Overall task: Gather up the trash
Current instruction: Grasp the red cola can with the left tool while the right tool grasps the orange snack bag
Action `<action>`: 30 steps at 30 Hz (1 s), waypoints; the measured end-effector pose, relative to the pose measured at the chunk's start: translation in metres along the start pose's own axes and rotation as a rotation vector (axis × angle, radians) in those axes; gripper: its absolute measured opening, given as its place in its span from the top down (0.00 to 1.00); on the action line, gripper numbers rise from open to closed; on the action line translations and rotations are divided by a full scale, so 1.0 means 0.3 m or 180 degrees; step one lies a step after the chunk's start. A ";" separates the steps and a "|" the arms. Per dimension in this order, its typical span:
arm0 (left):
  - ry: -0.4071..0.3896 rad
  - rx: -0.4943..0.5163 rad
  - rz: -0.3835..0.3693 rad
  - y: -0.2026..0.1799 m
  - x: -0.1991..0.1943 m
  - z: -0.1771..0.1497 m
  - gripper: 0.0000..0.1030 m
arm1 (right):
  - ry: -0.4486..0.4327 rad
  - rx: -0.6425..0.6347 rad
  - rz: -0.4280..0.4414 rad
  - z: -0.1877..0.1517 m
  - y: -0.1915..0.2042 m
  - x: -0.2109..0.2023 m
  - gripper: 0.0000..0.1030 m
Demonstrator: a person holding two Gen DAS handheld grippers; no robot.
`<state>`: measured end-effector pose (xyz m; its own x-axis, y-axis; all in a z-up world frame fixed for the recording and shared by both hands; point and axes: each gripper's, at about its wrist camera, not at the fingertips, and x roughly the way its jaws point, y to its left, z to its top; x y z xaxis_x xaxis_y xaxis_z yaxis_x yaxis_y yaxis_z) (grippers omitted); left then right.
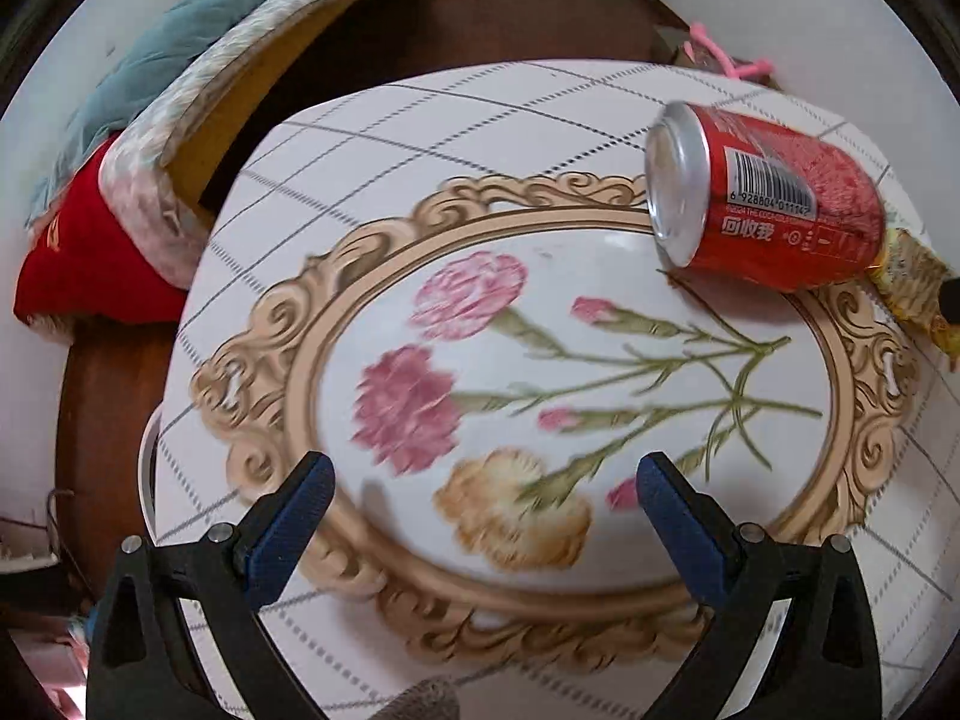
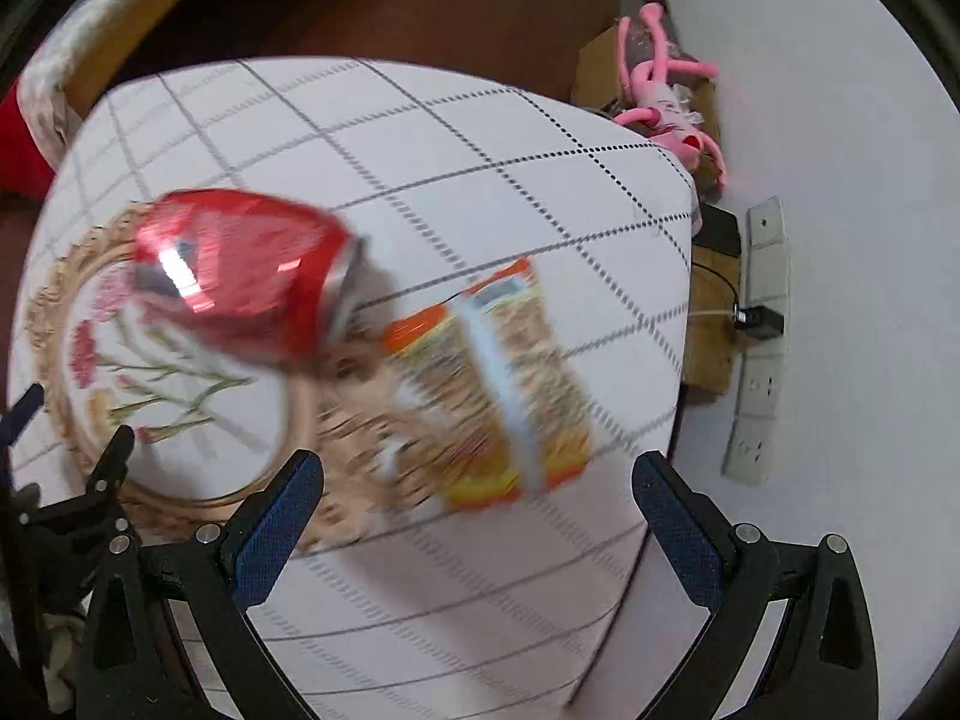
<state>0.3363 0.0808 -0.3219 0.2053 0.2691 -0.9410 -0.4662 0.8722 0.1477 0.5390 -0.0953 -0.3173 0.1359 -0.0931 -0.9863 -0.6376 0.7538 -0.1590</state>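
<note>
- The tabletop [image 1: 372, 180] lies bare ahead of the left hand-held gripper [image 1: 486, 486], whose fingers stand wide apart.
- A red soda can [image 1: 774, 198] lies on its side at the far right, touching a yellow snack wrapper [image 2: 498, 396].
- The wrapper lies just ahead of the spread right hand-held gripper [image 2: 480, 486].

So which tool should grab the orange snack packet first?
Probably the right tool. It is open and the packet lies almost straight ahead between its fingers. For the left tool, also open, the packet sits far off at the edge, behind the red can.
</note>
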 end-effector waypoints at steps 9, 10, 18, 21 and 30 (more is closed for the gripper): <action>-0.0167 0.0410 0.0106 -0.012 -0.018 0.072 0.00 | 0.0275 0.0005 0.0347 0.099 -0.062 0.182 0.29; -0.0291 0.0568 0.0127 -0.026 -0.049 0.091 0.00 | 0.0280 0.0042 0.0426 0.092 -0.058 0.189 0.35; -0.0549 0.2264 -0.0358 -0.269 -0.197 0.291 0.00 | 0.0173 0.0540 0.0699 -0.072 -0.161 0.155 0.56; -0.0485 0.2892 -0.0375 -0.377 -0.170 0.333 0.00 | 0.0180 0.0686 0.0744 -0.149 -0.191 0.156 0.56; 0.0216 0.3394 -0.0430 -0.508 0.012 0.339 0.23 | 0.0112 0.0975 0.0878 -0.256 -0.238 0.168 0.56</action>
<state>0.4956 -0.0095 -0.3168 0.1355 0.1491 -0.9795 0.5540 0.8082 0.1997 0.5331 -0.2037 -0.3590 -0.0379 0.1215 -0.9919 -0.3905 0.9119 0.1266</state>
